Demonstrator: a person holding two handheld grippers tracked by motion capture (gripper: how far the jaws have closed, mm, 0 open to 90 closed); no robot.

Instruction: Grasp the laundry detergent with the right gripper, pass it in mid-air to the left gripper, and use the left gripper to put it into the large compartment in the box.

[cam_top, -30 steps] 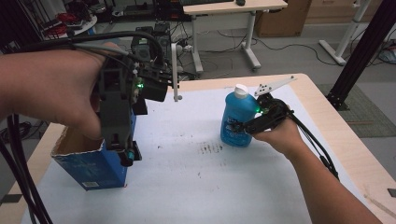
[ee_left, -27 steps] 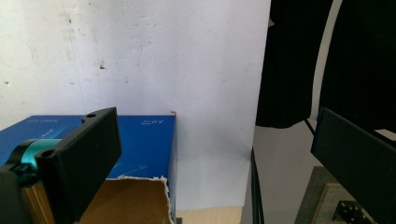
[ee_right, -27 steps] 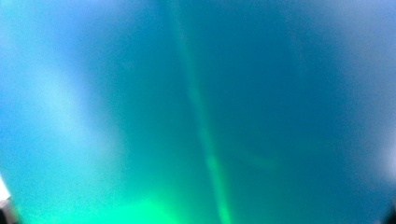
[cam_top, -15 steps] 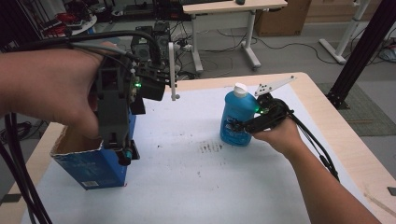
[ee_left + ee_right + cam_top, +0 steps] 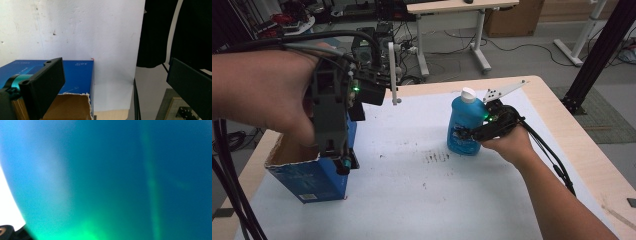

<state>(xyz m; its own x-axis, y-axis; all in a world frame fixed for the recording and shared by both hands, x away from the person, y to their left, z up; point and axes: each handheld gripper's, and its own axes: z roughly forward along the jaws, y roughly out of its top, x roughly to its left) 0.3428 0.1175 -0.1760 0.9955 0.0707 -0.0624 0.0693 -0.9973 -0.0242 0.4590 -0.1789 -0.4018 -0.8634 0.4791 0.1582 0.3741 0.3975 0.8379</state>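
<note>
A blue bottle (image 5: 464, 125) with a white cap stands upright on the white mat (image 5: 412, 190), right of centre. My right gripper (image 5: 468, 136) reaches in from the right, and its jaws have just been closing on the bottle's lower body. They now grip it, and the bottle's blue wall (image 5: 112, 177) looms blurred in the right gripper view. At the left, an open blue cardboard box (image 5: 307, 177) stands on the mat. My left gripper (image 5: 343, 161) hangs pointing down over its right end. Its jaws (image 5: 115, 82) stand wide apart with nothing between them, above the box (image 5: 75, 72).
The wooden table edge (image 5: 557, 100) runs beyond the mat on the right. Black cables (image 5: 227, 165) hang at the far left. A black frame post (image 5: 597, 55) stands off the table's right corner. Bare mat lies between the box and the bottle.
The right gripper's jaws have drawn in against the bottle. Both hands, the bottle and the box stay where they were.
</note>
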